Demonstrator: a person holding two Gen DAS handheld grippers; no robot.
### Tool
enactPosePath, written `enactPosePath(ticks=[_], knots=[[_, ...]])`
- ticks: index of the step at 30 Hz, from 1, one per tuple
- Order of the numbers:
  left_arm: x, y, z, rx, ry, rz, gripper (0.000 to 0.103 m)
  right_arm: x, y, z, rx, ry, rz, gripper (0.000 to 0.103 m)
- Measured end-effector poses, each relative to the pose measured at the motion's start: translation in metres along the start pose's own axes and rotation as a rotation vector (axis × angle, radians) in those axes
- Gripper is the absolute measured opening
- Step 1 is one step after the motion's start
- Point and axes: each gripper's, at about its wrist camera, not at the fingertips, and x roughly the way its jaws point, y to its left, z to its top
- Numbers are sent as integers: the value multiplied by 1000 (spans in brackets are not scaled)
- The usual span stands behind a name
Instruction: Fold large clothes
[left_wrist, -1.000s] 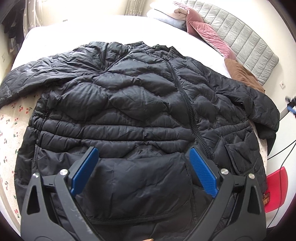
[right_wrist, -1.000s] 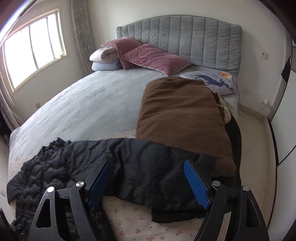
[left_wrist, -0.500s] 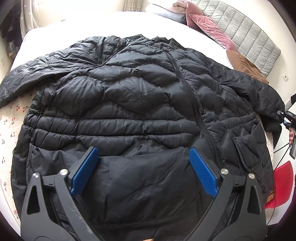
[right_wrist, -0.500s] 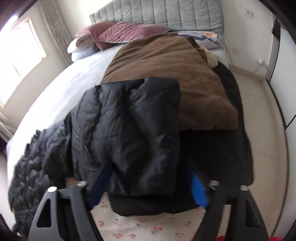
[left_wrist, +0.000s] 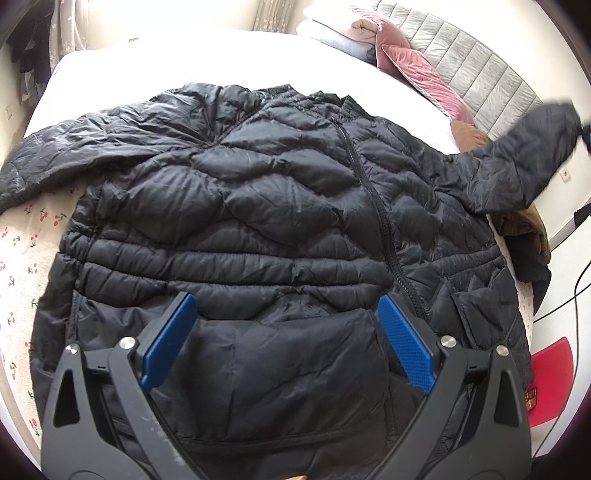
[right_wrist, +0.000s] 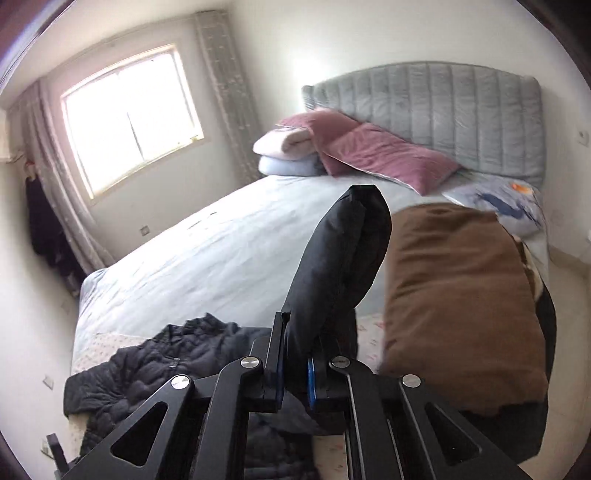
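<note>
The left hand-held gripper (left_wrist: 282, 341) hangs open right over the jacket (left_wrist: 258, 206), which lies flat on the bed (left_wrist: 22, 236), ready for folding. The right hand-held gripper (right_wrist: 295, 373) has just squeezed onto the sleeve (right_wrist: 340, 258) and holds it up, probably to fold it in.

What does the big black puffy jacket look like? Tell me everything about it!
The black jacket is puffy and quilted with shiny, wrinkly fabric. It lies flat on the bed, front up, zipped closed, with pockets near the hem. One sleeve rests flat. The other sleeve is lifted, pinched in the right tongs. The left tongs are open above the hem.
</note>
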Motion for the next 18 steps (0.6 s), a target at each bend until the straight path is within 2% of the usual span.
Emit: enactPosePath(ticks=[4,6,8,9,11,12,13,15,18], knots=[[-8,7,4,-17,-29,5,98,22,99,16,-113,37,111,8],[-13,13,7,-33,-46,4,98,34,141,15,-153,66,166,8],[-17,19,9,-53,-59,1,98,45,182,6,-171,119,257,13],[-17,21,9,-59,-62,1,98,50,199,1,-174,155,318,16],[-18,25,11,-65,-63,8,98,57,233,-12,-203,231,427,35],[-18,26,12,-66,-63,12,98,57,244,-20,-231,243,440,59],[-19,27,14,-66,-63,15,98,54,253,-26,-281,232,427,68],[-21,28,19,-60,-64,15,98,50,252,-33,-357,207,366,68],[-21,28,35,-32,-62,15,98,66,213,-37,-323,232,288,68]])
